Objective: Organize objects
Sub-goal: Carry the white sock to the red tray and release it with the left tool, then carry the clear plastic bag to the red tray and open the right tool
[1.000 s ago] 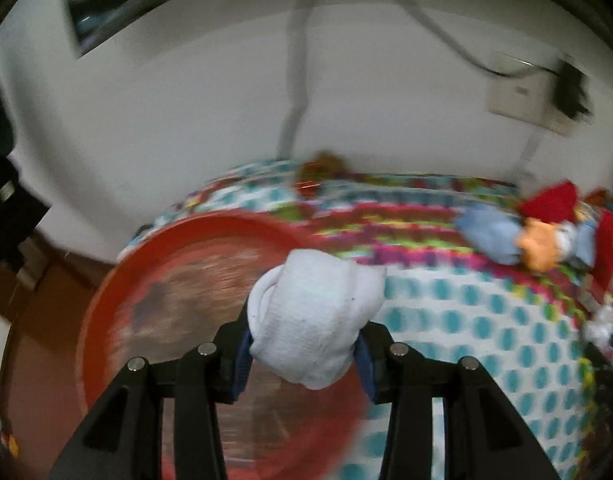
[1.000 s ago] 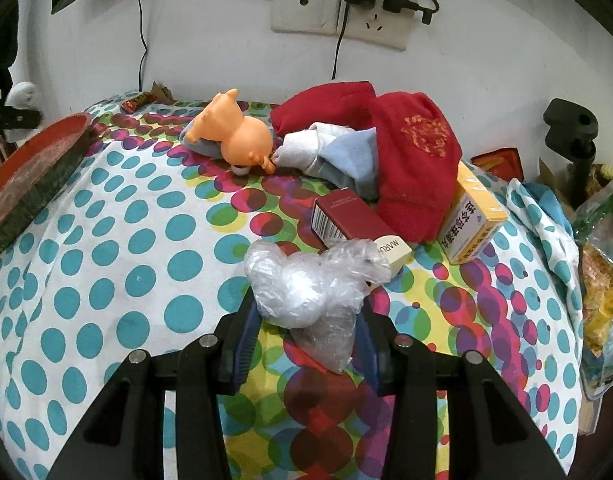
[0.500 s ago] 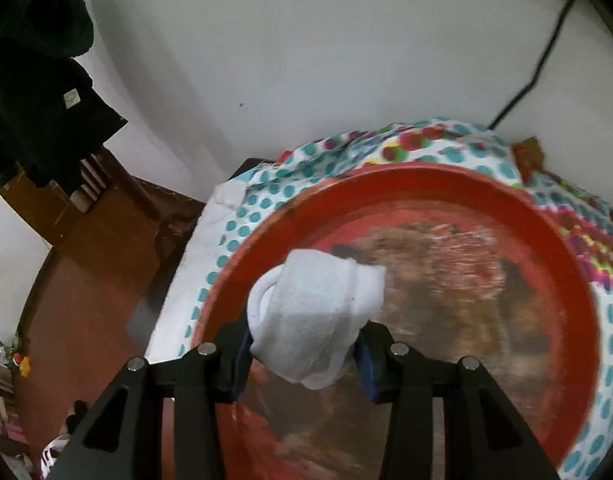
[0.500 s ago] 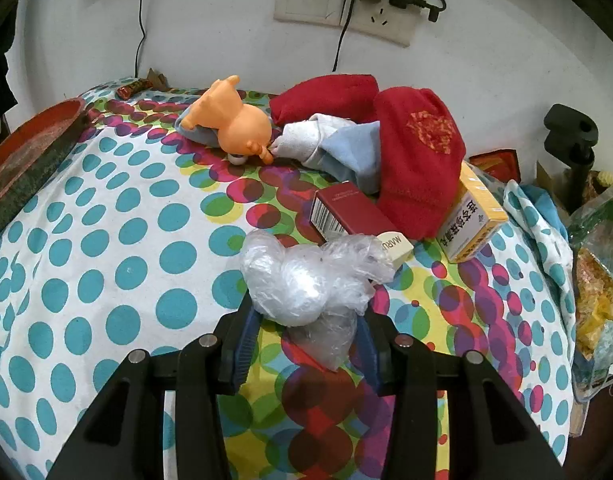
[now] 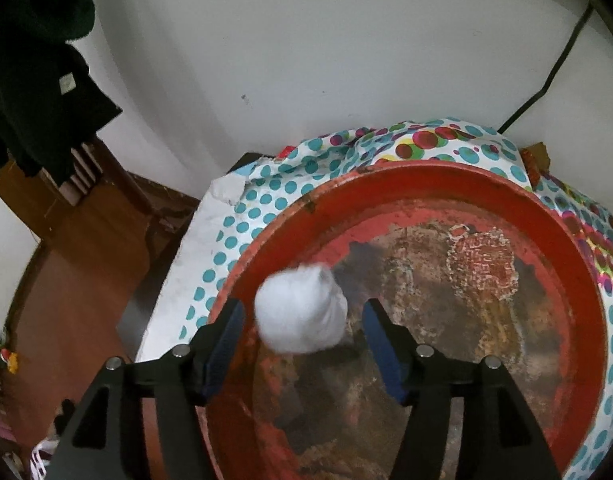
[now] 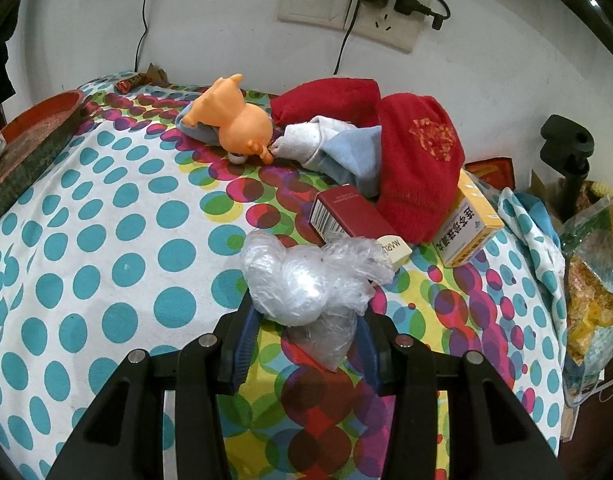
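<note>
The left gripper (image 5: 302,322) has just been opening its jaws – the white sock (image 5: 300,308), blurred, sits between them untouched, over the red tray (image 5: 562,248), probably its collecting spot. The right gripper (image 6: 306,328) pinches one plastic bag (image 6: 306,280) above the tabletop (image 6: 106,220); two boxes remain there.

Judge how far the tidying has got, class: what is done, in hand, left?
Done: nothing lies in the red tray yet. In hand: the left gripper has just been opening, the white sock between its jaws untouched; the right gripper clamps a plastic bag. Left: orange toy, red cloths, boxes.
</note>
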The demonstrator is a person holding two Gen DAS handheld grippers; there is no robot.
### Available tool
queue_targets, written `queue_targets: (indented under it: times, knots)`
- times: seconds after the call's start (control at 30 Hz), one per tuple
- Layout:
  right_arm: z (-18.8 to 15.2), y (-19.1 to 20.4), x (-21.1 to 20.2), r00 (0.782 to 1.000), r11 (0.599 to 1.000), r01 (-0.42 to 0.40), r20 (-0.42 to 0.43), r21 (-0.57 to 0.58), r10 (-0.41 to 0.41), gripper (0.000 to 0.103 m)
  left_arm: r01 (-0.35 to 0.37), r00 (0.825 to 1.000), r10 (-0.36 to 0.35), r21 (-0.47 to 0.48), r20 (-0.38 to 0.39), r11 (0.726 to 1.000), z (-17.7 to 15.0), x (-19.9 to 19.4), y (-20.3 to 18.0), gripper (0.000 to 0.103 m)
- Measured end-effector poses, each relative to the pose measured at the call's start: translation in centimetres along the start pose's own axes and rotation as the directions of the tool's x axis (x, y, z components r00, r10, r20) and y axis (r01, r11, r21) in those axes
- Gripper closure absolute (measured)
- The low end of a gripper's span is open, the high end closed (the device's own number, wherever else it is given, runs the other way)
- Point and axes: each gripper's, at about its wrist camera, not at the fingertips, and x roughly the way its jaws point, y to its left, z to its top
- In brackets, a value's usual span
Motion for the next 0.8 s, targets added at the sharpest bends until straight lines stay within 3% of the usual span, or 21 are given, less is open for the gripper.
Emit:
queue_targets:
  times: [0.4, 0.6, 0.8]
  knots:
    - [0.1, 0.9, -0.5, 1.000, 1.000, 0.011, 0.019, -0.020, -0.010, 0.063, 0.004, 0.997, -0.005, 0.014, 0.079, 1.000, -2.2, -5.1, -0.3, 0.039]
    - [1.7, 2.5, -2.1, 0.998, 0.999, -0.052, 0.047, 0.010, 0.052, 0.064, 0.012, 0.995, -0.018, 0.062, 0.100, 0.998, -4.0, -6.9, -1.3, 0.039]
    - [4.6, 7.4, -3.8, 0.987, 0.990, -0.133, 0.083, -0.052, 0.137, 0.064, 0.050, 0.994, -0.056, 0.063, 0.099, 0.997, -5.4, -7.7, -1.5, 0.039]
